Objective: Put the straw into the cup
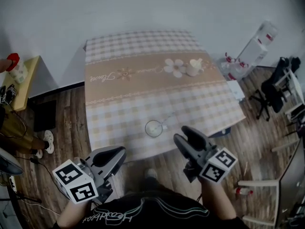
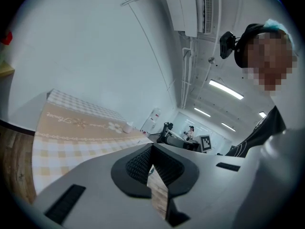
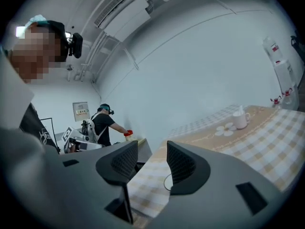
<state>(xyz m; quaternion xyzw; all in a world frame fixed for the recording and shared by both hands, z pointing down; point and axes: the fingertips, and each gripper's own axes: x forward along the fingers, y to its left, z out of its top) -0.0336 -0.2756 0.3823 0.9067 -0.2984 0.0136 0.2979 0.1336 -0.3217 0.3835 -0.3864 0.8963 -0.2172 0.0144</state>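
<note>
A clear cup (image 1: 153, 128) stands near the front edge of the checked table (image 1: 119, 104). A thin pale straw (image 1: 167, 120) leans out of the cup toward the right. My right gripper (image 1: 182, 133) hovers just right of the cup and off the table's front edge, open, with nothing between its fingers. In the right gripper view the cup's rim (image 3: 167, 181) shows low between the jaws of the right gripper (image 3: 151, 151). My left gripper (image 1: 121, 150) is held in front of the table, left of the cup. In the left gripper view the left gripper (image 2: 152, 149) has its pads meeting at the tips, holding nothing.
A white mug (image 1: 193, 67) sits on the far right of the table by a flower print. A water dispenser (image 1: 257, 46) and office chairs (image 1: 274, 87) stand to the right. A small side table (image 1: 24, 80) is at the left. A person (image 3: 102, 123) works in the background.
</note>
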